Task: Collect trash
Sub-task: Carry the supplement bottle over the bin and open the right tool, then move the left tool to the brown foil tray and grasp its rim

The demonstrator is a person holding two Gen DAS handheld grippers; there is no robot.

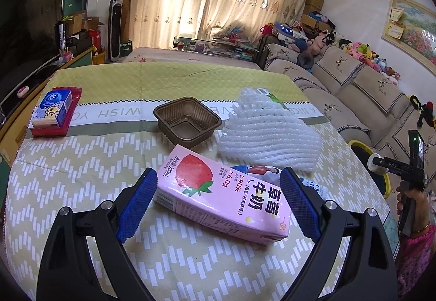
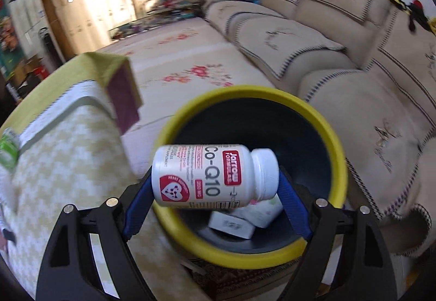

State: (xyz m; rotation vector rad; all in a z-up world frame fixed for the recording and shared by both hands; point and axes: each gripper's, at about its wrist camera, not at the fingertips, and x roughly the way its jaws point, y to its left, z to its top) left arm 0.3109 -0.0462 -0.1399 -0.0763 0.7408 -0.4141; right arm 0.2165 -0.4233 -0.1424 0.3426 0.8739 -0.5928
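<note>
In the left wrist view a pink strawberry milk carton (image 1: 218, 194) lies flat on the table between the blue pads of my left gripper (image 1: 218, 186), which is open around it without touching. Behind it lie a brown plastic tray (image 1: 187, 119), a white foam net (image 1: 268, 134) and a wrapper (image 1: 259, 170). In the right wrist view my right gripper (image 2: 215, 178) is shut on a white Co-Q10 pill bottle (image 2: 212, 177), held sideways over the yellow-rimmed dark bin (image 2: 338, 164). White boxes (image 2: 239, 222) lie inside the bin.
A red tray with a blue tissue pack (image 1: 54, 110) sits at the table's left edge. The beige sofa (image 1: 354, 88) runs along the right. The bin stands on the floor between table and sofa. The table corner (image 2: 109, 77) is left of the bin.
</note>
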